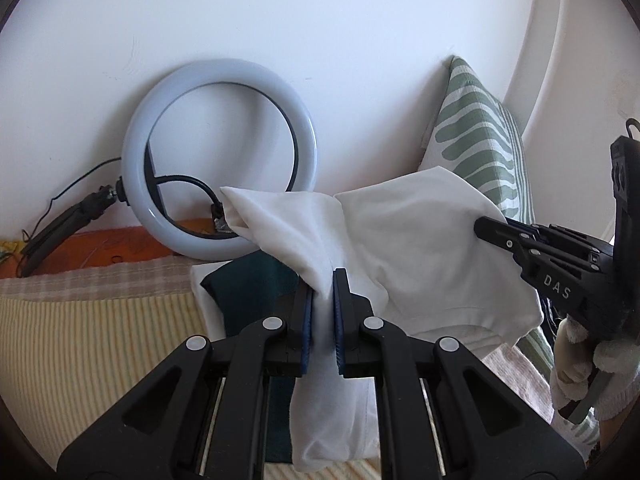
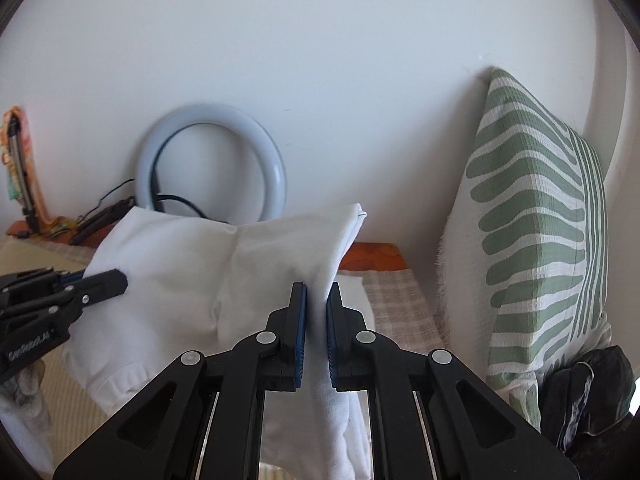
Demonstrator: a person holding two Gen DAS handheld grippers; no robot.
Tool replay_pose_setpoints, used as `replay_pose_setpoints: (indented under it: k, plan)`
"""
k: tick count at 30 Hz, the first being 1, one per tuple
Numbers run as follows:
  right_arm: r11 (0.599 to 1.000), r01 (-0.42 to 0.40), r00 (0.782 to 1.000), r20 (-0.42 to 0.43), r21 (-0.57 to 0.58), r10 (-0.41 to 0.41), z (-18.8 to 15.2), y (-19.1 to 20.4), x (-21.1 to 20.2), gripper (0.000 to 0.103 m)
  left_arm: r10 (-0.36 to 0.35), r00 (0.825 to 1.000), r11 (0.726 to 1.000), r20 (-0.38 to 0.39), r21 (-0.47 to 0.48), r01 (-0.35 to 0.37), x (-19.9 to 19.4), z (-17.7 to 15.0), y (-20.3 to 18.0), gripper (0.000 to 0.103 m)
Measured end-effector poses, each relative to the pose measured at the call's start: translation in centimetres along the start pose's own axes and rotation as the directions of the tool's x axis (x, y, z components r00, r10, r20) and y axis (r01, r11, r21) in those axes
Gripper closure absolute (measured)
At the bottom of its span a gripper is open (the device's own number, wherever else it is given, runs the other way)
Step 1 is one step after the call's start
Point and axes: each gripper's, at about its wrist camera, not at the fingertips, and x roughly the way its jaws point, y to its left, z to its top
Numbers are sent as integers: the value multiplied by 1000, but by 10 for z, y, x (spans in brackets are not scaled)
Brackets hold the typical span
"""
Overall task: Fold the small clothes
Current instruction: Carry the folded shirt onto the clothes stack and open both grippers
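A small white garment (image 1: pixel 412 248) hangs in the air between both grippers, above the bed. My left gripper (image 1: pixel 323 280) is shut on one bunched edge of it. My right gripper (image 2: pixel 316 294) is shut on the other edge of the white garment (image 2: pixel 192 272). The right gripper also shows in the left wrist view (image 1: pixel 486 226) at the garment's right side, and the left gripper shows in the right wrist view (image 2: pixel 116 278) at the garment's left side. A dark green cloth (image 1: pixel 248 284) lies on a white cloth below, partly hidden by the fingers.
A white ring light (image 1: pixel 218 156) leans on the wall behind, with its black cable and stand. A green-striped pillow (image 2: pixel 536 236) stands at the right. The bed has a yellow striped cover (image 1: pixel 92 344). A dark bundle (image 2: pixel 588 396) lies at the lower right.
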Motion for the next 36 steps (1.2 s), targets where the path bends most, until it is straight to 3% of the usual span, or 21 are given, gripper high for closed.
replay_pose_setpoints:
  k: [7,12,16,17,28,36]
  plan:
    - [1000,24,999,-35,6,-24,-10,-11,45,96,60,998,997,-32,53,-58,33,-14,-4,96]
    - [995,89,993,-77,-35,-91,-20,-10,69,95,98,993,993,-61,69,-94,43,-23,-3,95]
    - [985,149,983,-93,-85,-156,-21,-9,76,94,137,987,989,-84,71,-131,42,-28,3,69]
    - [984,154,982,-95,-86,-162,-20,-9,77,94,141,986,989,-85,67,-135,41,-29,5,68]
    - [988,145,986,-71,-51,-148,-6,2,43,94,147,988,987,-51,76,-143,-3,-27,2,68]
    - [992,120,992,-35,-29,-121,4,12,-8,94,141,990,986,11,83,-141,-69,-24,-12,68]
